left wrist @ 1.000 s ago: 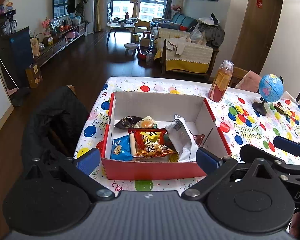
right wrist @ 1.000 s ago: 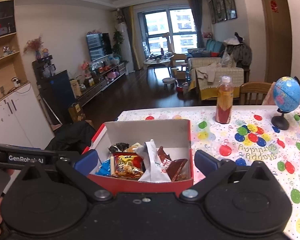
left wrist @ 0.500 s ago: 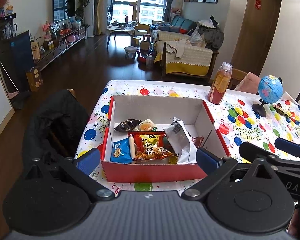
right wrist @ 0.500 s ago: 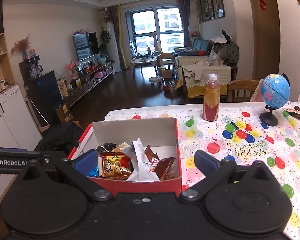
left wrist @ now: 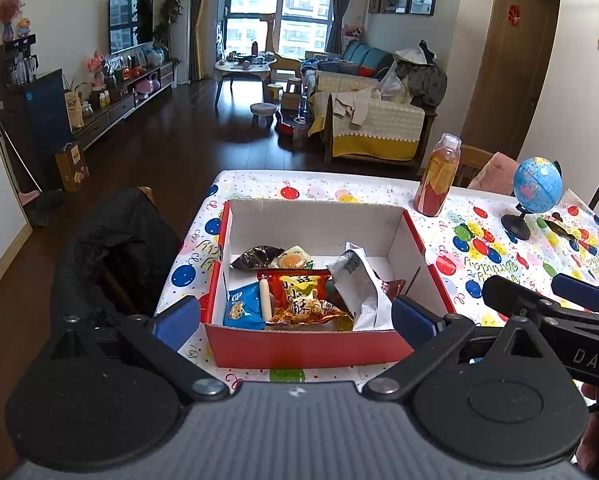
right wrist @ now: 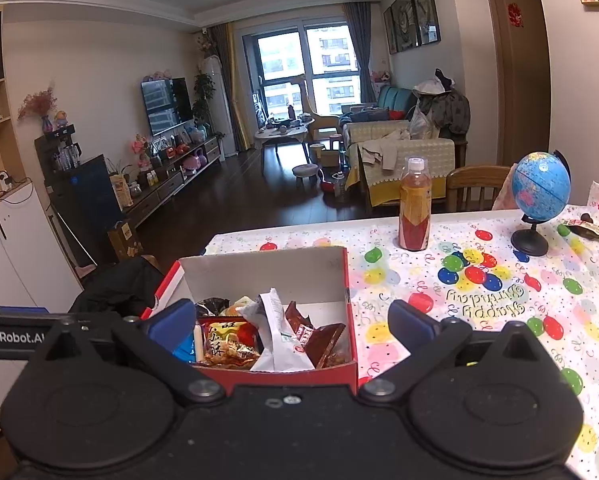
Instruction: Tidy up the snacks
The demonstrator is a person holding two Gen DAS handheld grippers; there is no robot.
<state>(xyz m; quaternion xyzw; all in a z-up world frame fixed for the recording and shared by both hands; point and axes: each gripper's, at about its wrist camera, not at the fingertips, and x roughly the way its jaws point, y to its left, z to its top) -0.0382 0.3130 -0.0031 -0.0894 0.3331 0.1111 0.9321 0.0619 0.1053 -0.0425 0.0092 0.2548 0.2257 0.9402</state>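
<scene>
A red cardboard box [left wrist: 307,346] [right wrist: 349,300] sits on the balloon-print tablecloth [left wrist: 479,240] and holds several snack packets: a blue cookie pack [left wrist: 243,308], a red-and-yellow pack [left wrist: 299,284], a white pouch [left wrist: 359,284] [right wrist: 277,332] and brown wrappers [right wrist: 319,340]. My left gripper [left wrist: 295,316] is open and empty, hovering before the box's near wall. My right gripper [right wrist: 291,322] is open and empty, above the box's near right corner. A loose dark wrapper [right wrist: 589,229] lies at the table's far right.
A juice bottle [left wrist: 437,180] [right wrist: 414,204] stands behind the box. A small blue globe [left wrist: 535,196] [right wrist: 539,200] stands right of it. A chair draped with a black jacket [left wrist: 111,240] is left of the table. The right gripper's body [left wrist: 551,308] shows at the left wrist view's right edge.
Both grippers have pulled back and risen a little, so the box sits lower and smaller in view. Both stay open and empty. The snacks have not moved.
</scene>
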